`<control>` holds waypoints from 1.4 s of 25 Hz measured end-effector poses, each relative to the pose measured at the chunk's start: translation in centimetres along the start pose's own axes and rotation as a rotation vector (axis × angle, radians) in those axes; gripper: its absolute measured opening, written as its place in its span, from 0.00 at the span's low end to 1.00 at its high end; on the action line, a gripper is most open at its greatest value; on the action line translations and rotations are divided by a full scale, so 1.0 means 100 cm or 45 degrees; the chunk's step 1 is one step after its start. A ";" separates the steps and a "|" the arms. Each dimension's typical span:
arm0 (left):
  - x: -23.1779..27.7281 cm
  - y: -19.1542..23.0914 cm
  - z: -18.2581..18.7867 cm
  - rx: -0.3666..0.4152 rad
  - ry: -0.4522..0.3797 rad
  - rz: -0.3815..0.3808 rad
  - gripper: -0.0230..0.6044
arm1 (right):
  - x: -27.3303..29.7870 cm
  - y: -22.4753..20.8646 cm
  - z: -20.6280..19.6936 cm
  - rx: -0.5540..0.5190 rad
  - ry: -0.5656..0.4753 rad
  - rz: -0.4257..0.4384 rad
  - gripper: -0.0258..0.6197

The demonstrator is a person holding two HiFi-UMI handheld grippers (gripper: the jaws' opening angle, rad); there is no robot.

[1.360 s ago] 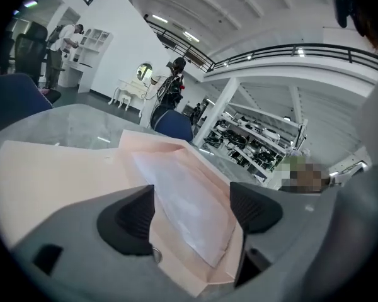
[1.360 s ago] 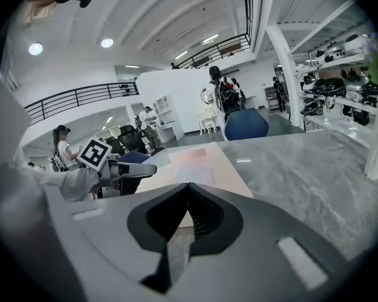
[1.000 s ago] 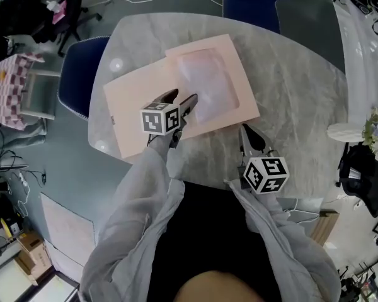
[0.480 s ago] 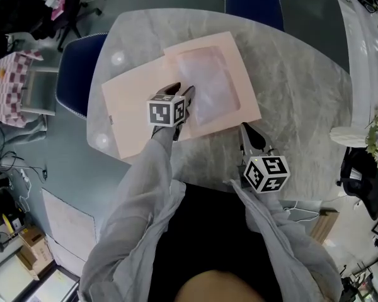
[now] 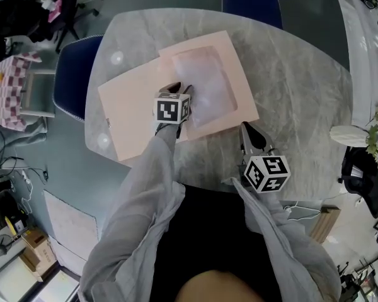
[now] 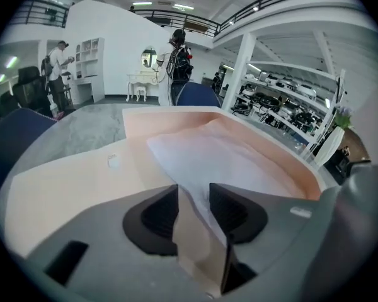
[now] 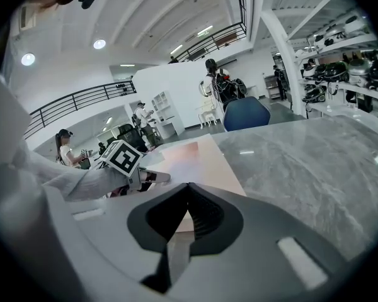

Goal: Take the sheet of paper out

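Half-closed, my left gripper (image 6: 194, 197) is closing around the window envelope's (image 6: 271, 159) mid-frame edge; my right gripper (image 7: 188, 190) is idling clenched, empty; the paper is awaiting removal.

1. The light is bright and even, coming from overhead. The round ceiling lamps (image 7: 99, 44) and strip lights (image 6: 142, 4) glow without flaring.
2. The marble table (image 5: 296, 87) carries two small white glints near its left edge.
3. Shadows on the table are faint and soft-edged.
4. The pink folder (image 5: 132, 115) has a milky sheen over its window.
5. Both gripper views bulge like a fisheye, so the railing (image 7: 82, 99) bows and the corners go black.
6. Whatever is closest in those views is blurred, and things farther back are sharper.
7. The head view is crisp in the middle and curves at its rim.
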State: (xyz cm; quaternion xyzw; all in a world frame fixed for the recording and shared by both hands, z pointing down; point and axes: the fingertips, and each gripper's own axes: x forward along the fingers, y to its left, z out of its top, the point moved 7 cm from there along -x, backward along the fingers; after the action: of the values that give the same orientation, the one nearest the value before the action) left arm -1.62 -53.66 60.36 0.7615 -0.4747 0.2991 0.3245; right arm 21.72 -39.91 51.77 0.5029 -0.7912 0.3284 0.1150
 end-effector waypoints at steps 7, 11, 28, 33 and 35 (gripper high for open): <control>0.002 -0.001 0.000 0.066 -0.004 0.078 0.24 | 0.001 -0.008 0.001 0.012 -0.001 -0.016 0.05; 0.002 0.006 -0.001 0.051 -0.009 0.123 0.10 | 0.003 -0.007 0.000 0.005 0.000 -0.002 0.05; -0.018 0.007 0.007 -0.030 -0.120 0.027 0.04 | 0.000 -0.001 0.002 0.001 -0.033 0.005 0.05; -0.029 0.008 0.001 -0.045 -0.145 0.013 0.04 | -0.006 0.001 -0.001 -0.023 -0.041 0.004 0.05; -0.035 0.009 -0.004 -0.051 -0.144 0.008 0.04 | -0.009 0.004 -0.002 -0.032 -0.040 -0.002 0.05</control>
State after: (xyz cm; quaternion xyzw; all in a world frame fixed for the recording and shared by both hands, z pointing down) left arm -3.82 -51.84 58.12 0.7690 -0.5007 0.2469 0.3113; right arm 21.77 -39.04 51.36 0.5072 -0.7966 0.3104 0.1090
